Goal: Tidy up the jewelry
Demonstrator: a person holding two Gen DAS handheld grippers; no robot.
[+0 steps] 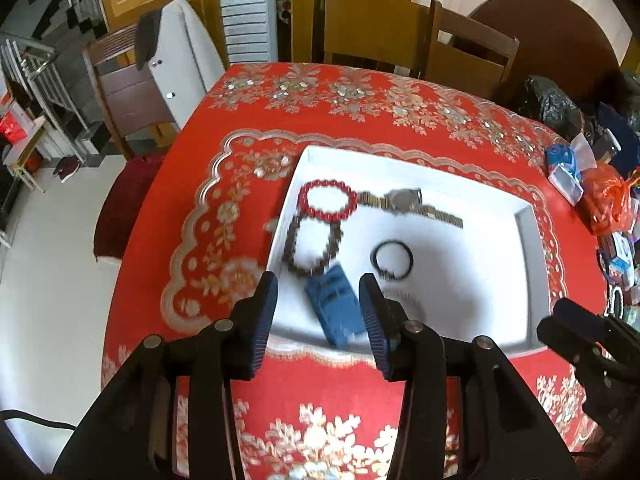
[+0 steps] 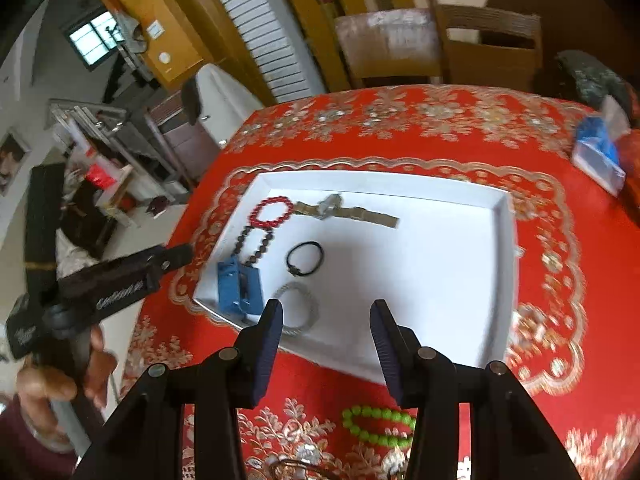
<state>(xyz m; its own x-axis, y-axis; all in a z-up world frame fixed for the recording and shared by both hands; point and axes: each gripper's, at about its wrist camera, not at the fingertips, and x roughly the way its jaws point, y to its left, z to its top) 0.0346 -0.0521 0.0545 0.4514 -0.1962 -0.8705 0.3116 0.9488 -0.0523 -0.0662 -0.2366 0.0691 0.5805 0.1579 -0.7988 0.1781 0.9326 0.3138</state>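
A white tray [image 1: 528, 240] [image 2: 502, 240] lies on the red tablecloth. In it are a red bead bracelet [image 1: 327, 201] [image 2: 272, 210], a dark bead bracelet [image 1: 312, 246] [image 2: 256, 244], a metal watch [image 1: 406, 202] [image 2: 340, 210], a black ring bracelet [image 1: 392, 259] [image 2: 305, 259], a blue box [image 1: 336, 310] [image 2: 238, 284] and a silver bangle [image 2: 298, 308]. A green bead bracelet [image 2: 378, 426] lies on the cloth in front of the tray. My left gripper [image 1: 318, 320] is open and empty above the tray's near edge. My right gripper [image 2: 326, 340] is open and empty above the tray's near edge.
Bags and small boxes [image 1: 600, 184] crowd the table's right side, with a blue and white pack [image 2: 598, 156] among them. Wooden chairs [image 1: 468, 52] stand behind the table. The table edge drops to white floor [image 1: 52, 260] on the left.
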